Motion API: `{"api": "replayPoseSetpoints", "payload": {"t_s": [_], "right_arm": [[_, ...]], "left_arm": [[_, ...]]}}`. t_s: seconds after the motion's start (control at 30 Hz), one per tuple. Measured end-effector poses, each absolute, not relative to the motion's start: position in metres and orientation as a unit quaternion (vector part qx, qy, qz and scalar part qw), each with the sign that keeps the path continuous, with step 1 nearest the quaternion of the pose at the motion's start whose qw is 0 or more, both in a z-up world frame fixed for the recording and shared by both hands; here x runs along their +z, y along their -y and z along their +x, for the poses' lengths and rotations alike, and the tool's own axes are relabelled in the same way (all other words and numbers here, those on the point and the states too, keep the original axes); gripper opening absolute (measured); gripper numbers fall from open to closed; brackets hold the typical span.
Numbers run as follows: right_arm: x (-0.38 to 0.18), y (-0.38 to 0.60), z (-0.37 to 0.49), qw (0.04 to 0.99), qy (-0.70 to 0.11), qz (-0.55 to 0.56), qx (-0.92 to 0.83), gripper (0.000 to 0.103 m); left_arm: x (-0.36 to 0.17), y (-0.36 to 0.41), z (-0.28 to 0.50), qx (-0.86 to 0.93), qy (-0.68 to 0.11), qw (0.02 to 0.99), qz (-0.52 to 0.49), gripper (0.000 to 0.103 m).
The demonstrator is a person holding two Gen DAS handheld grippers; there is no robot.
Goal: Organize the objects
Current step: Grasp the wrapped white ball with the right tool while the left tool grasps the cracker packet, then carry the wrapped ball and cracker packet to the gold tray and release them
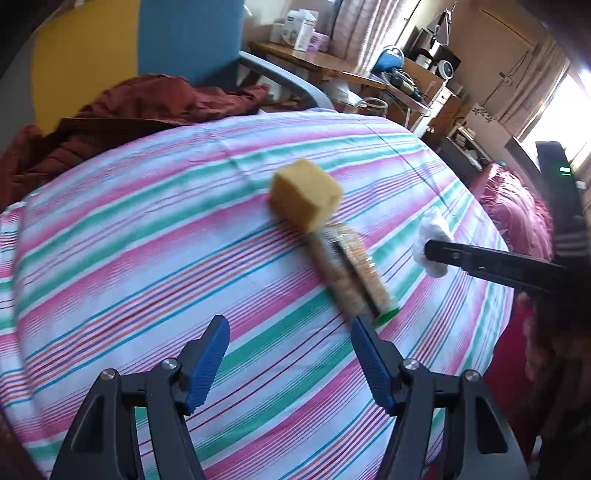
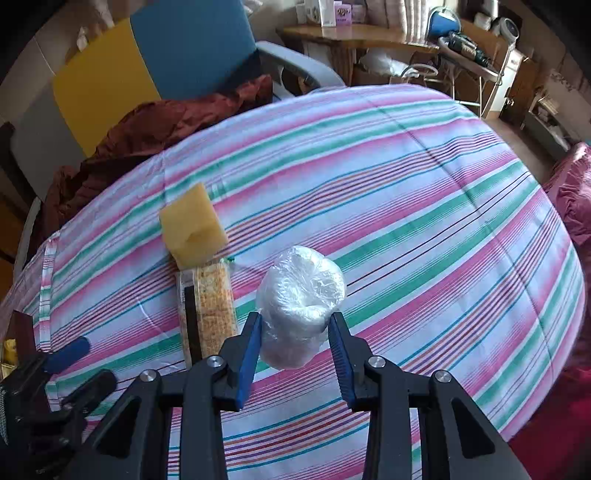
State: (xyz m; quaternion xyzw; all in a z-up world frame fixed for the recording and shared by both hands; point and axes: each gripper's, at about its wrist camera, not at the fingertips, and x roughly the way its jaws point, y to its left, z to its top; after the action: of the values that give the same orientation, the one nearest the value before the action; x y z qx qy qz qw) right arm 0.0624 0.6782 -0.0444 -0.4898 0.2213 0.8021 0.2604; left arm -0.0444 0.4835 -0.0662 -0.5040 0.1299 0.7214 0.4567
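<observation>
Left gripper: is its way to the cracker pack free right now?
Probably yes. The left gripper is open and empty, the cracker pack lies just ahead on the striped cloth, nothing between them.

I'm in a home, prob. a bedroom/living rm: bed w/ striped sheet [image 2: 369, 155], rumpled red cloth [image 2: 155, 125] by a chair [image 2: 192, 48], curtains [image 1: 365, 26], cluttered wooden desk [image 2: 354, 40] w/ boxes [image 1: 301, 27], sunlit window [image 1: 565, 103].

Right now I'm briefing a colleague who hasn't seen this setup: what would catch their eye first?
The pink-and-green striped cloth fills both views. On it a yellow sponge block touches the far end of a cracker packet. Nearest, the right tool brackets a plastic-wrapped white bundle, while the left tool is open beside the packet.
</observation>
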Motion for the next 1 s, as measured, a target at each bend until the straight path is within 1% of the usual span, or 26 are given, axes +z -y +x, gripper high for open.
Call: {"api": "replayPoseSetpoints", "payload": {"t_s": [0.07, 0.13, 0.23, 0.3, 0.33, 0.37, 0.4, 0.43, 0.47, 0.5, 0.57, 0.67, 0.8, 1.0], "right_arm": [[-0.03, -0.684, 0.072, 0.276, -0.21, -0.47, 0.812, 0.037], [-0.016, -0.69, 0.087, 0.286, -0.211, -0.45, 0.819, 0.037], [-0.007, -0.693, 0.101, 0.287, -0.216, -0.436, 0.825, 0.037], [-0.006, -0.693, 0.109, 0.289, -0.217, -0.433, 0.826, 0.037], [-0.005, -0.692, 0.109, 0.289, -0.217, -0.431, 0.827, 0.037], [-0.006, -0.69, 0.111, 0.288, -0.217, -0.43, 0.828, 0.037], [-0.006, -0.688, 0.111, 0.287, -0.216, -0.428, 0.829, 0.037], [-0.006, -0.685, 0.112, 0.285, -0.215, -0.426, 0.832, 0.037], [-0.005, -0.682, 0.112, 0.281, -0.214, -0.423, 0.834, 0.037], [-0.003, -0.678, 0.111, 0.276, -0.214, -0.419, 0.838, 0.037], [0.003, -0.669, 0.109, 0.263, -0.212, -0.411, 0.847, 0.037], [0.012, -0.649, 0.099, 0.231, -0.211, -0.402, 0.86, 0.037], [0.016, -0.601, 0.071, 0.161, -0.201, -0.409, 0.875, 0.037], [0.016, -0.464, 0.007, -0.004, -0.152, -0.43, 0.89, 0.037]], "left_arm": [[-0.074, -0.507, -0.041, 0.715, -0.134, 0.46, -0.509, 0.072], [-0.086, -0.532, -0.039, 0.704, -0.141, 0.458, -0.524, 0.082], [-0.094, -0.558, -0.034, 0.706, -0.146, 0.447, -0.53, 0.086], [-0.104, -0.576, -0.032, 0.71, -0.171, 0.421, -0.538, 0.091], [-0.109, -0.584, -0.029, 0.714, -0.189, 0.414, -0.531, 0.096], [-0.11, -0.588, -0.026, 0.722, -0.205, 0.41, -0.518, 0.095], [-0.111, -0.59, -0.022, 0.731, -0.228, 0.397, -0.506, 0.084], [-0.109, -0.585, -0.016, 0.74, -0.244, 0.393, -0.488, 0.068], [-0.106, -0.58, -0.014, 0.738, -0.239, 0.405, -0.483, 0.051], [-0.103, -0.571, -0.013, 0.735, -0.238, 0.416, -0.48, 0.049], [-0.1, -0.546, -0.014, 0.727, -0.223, 0.431, -0.487, 0.048], [-0.089, -0.48, -0.022, 0.739, -0.192, 0.425, -0.486, 0.048], [-0.063, -0.371, -0.043, 0.776, -0.148, 0.378, -0.482, 0.048], [-0.008, -0.201, -0.063, 0.847, -0.092, 0.275, -0.446, 0.049]]}}
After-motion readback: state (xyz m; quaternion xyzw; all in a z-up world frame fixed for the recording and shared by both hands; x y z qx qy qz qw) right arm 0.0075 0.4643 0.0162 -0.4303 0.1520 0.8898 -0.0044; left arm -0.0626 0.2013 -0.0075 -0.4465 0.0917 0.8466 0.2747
